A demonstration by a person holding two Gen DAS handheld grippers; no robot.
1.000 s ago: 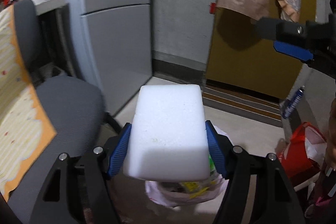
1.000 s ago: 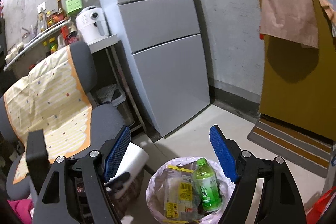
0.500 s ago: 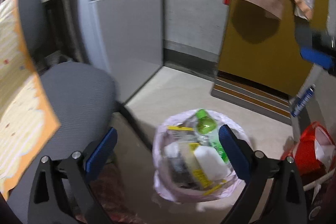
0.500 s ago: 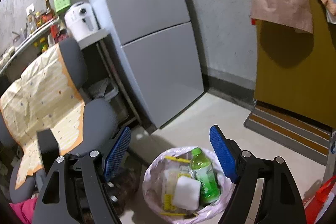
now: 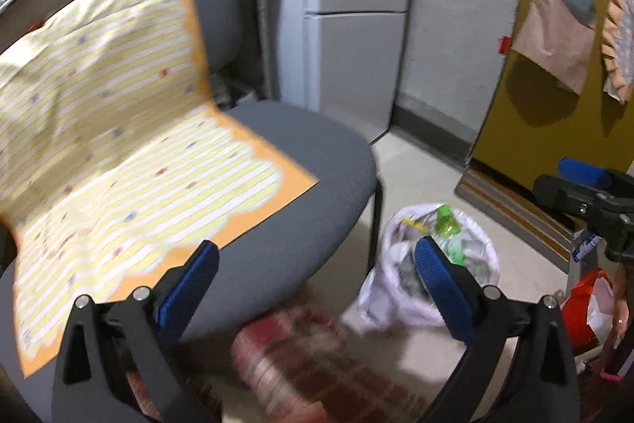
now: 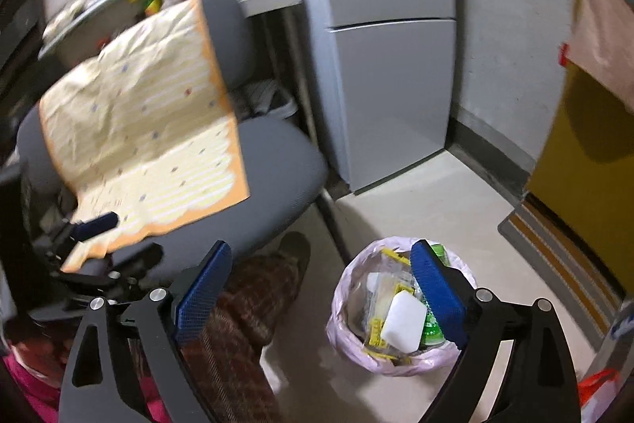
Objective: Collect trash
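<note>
Only from the right wrist shows the white foam block [image 6: 402, 322] in the bin bag [image 6: 348, 339]; both tools empty, right one opening.

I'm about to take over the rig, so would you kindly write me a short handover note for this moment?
Left gripper: open, nothing between its blue pads.
Right gripper: jaws opening, nothing between them.
White foam block lies in the pink-lined trash bin on the floor, with a green plastic bottle and yellow wrappers.
Done: block binned.
Left: possibly the yellow striped paper sheet draped over the grey chair.
</note>
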